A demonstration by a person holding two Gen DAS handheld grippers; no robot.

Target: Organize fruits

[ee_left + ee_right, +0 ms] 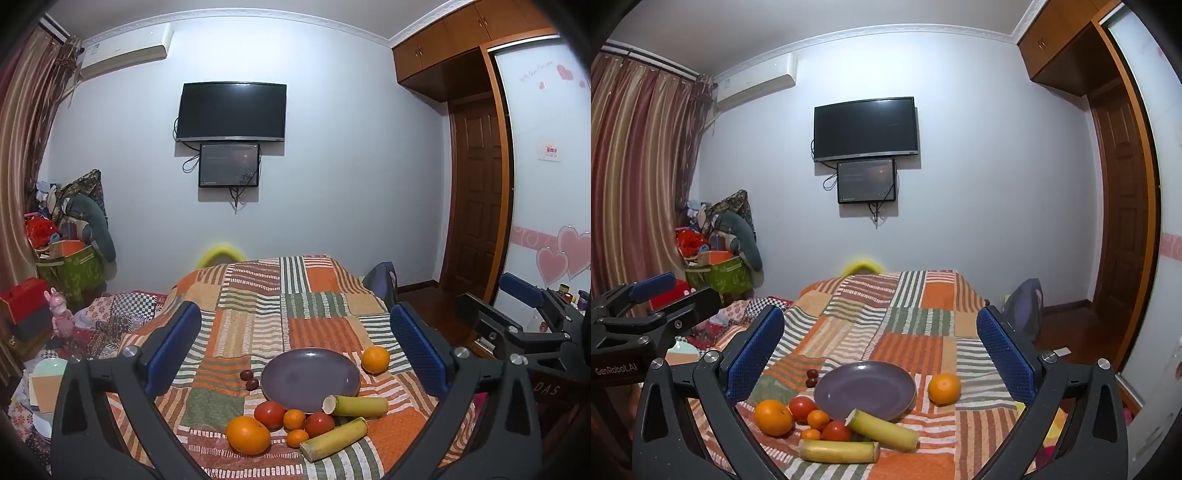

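purple plate [310, 380] bare on patchwork quilt [255, 314]; oranges [248, 434], tomatoes [269, 414], sugarcane pieces [334, 438] clustered just before it, one orange [375, 359] right. left gripper [295, 343], right gripper [882, 347] both spread wide, holding nothing.

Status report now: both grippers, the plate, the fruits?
Left gripper open, right gripper open, both holding nothing. Purple plate bare. Fruits lie around it on the quilt. Nothing in the way.
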